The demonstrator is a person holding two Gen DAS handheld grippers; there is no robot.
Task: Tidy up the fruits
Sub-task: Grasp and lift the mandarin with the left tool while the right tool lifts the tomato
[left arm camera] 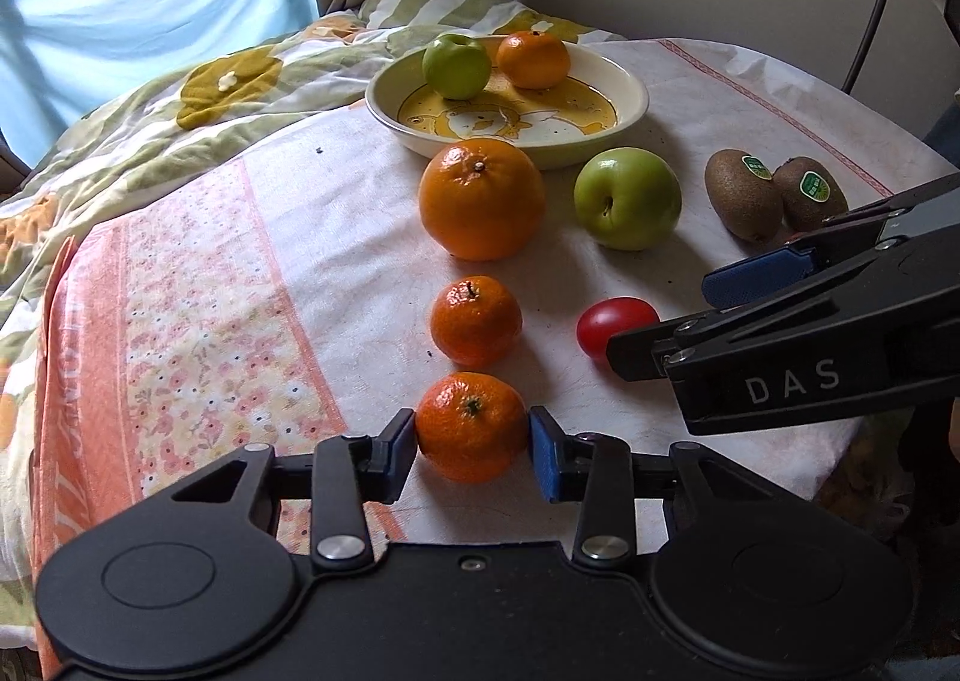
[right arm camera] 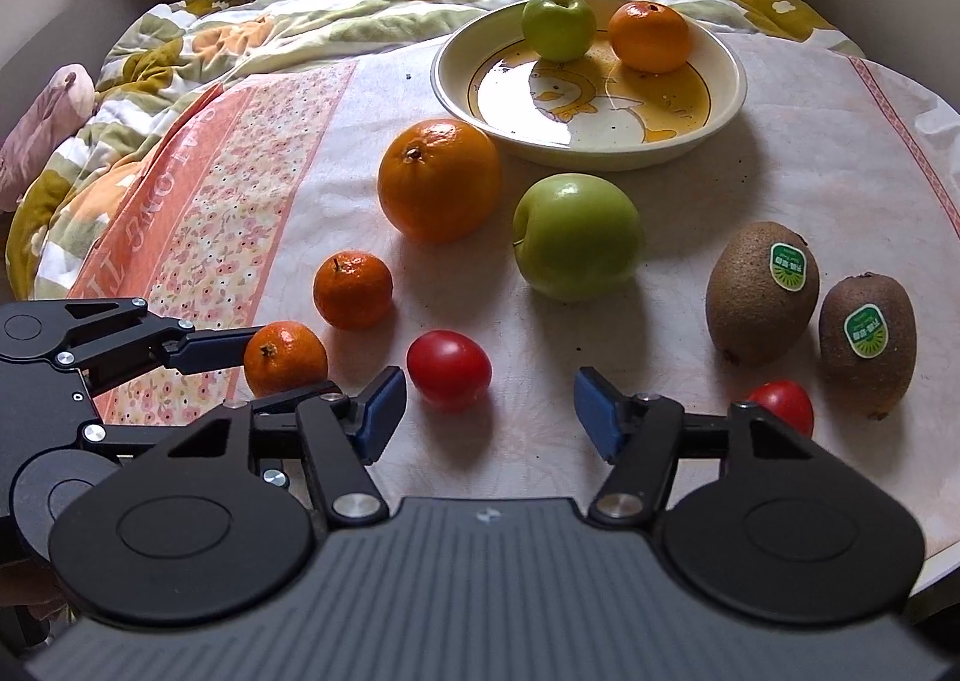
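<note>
Tablecloth (left arm camera: 312, 213): mandarin (left arm camera: 471, 426) btwn L gripper (left arm camera: 474, 435) jaws, touching.

Two matte-black handheld tongs, left tongs (left arm camera: 472, 429) and right tongs (right arm camera: 487, 411), with blue ribbed pads, silver pivot screws, round moulded housings, and white "DAS" lettering on the right one's side.

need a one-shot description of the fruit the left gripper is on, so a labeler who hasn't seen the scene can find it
Start at the duck-print plate at the table's far side; a line of orange fruit runs from it toward the cameras: a big orange, then two mandarins. The target mandarin is the nearest one, on the cloth's floral band edge. Unlike the middle mandarin, it sits between the left gripper pads.
</note>
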